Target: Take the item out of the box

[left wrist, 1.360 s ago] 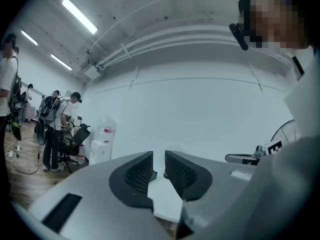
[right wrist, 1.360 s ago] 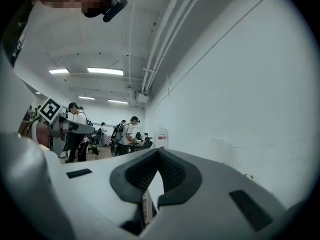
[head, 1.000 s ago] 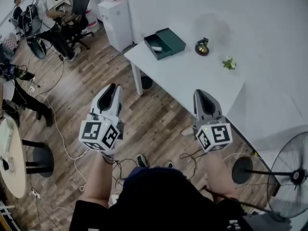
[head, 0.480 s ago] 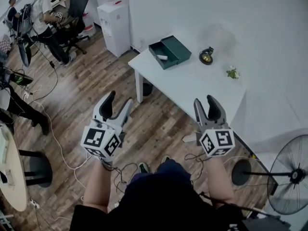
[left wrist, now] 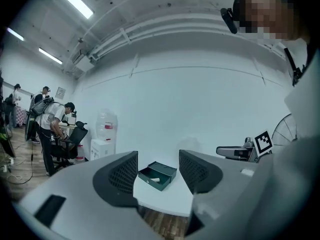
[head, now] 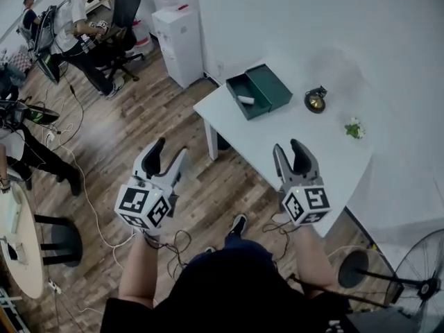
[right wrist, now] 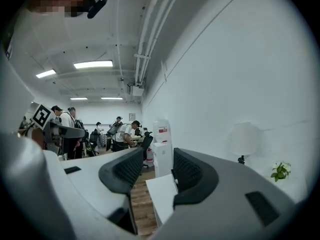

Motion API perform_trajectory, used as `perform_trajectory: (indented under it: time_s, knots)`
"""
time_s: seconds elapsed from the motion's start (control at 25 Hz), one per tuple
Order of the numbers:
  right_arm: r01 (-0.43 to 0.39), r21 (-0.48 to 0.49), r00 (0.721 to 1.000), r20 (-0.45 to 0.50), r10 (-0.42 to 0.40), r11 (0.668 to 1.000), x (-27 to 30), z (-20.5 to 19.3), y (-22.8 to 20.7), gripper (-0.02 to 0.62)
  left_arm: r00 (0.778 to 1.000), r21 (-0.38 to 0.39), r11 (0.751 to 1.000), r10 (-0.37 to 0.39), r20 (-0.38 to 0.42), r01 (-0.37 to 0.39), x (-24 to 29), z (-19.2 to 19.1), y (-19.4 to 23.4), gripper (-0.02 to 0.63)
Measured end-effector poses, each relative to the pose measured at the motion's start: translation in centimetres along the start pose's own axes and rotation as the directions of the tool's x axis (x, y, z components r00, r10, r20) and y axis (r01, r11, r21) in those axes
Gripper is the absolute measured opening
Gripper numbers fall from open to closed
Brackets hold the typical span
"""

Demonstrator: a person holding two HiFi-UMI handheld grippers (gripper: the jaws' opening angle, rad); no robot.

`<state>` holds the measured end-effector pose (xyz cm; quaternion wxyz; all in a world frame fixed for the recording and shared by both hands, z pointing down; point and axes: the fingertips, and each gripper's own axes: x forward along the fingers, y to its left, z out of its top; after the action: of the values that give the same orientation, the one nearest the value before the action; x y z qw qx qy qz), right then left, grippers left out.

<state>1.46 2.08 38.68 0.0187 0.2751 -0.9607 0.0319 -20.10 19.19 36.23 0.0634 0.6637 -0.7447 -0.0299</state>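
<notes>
1. We hold the left gripper (head: 171, 150) in the air above the wooden floor (head: 132, 123), short of the table (head: 291, 141). Its jaws stand wide apart and nothing is between them.
2. In the left gripper view we look straight through that gap at the box (left wrist: 157, 175) far ahead – it is framed by the jaws but well apart from them.
3. We hold the right gripper (head: 288, 146) up by the table's near edge. Its jaws are closing, though a clear gap shows between them, and they hold nothing.
4. The dark green box (head: 258, 94) sits on the white table near its far left corner, with its lid open.
5. The item (head: 245, 100) – small and pale – lies inside the box's open tray; we cannot tell what it is.
6. Farther right on the table stand a small dark object (head: 316, 100) and a little green plant (head: 354, 128), both apart from the box.
7. Neither gripper touches the box or the item.
</notes>
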Motion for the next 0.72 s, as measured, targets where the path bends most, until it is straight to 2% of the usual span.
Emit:
perform_trajectory:
  time_s: [0.24,0.4,0.72]
  knots:
    - [-0.048,0.022,0.999,0.005,0.048,0.999,6.0,1.0,-4.6,0.19,1.0,0.029,0.999,0.02,-0.016,-0.019,7.0,1.7,0.3,0.253]
    - [-0.05,0.037,0.999,-0.001,0.05,0.998,8.3,1.0,-7.6,0.189,1.0,0.044,0.999,0.012,-0.028,-0.011,11.1,2.0,-0.1,0.253]
    - [-0.004,0.032,1.0,-0.012,0.005,0.999,12.3,0.2,-10.9,0.181,0.997,0.062,0.996,-0.066,-0.05,0.069,18.9,2.2,1.9,0.252]
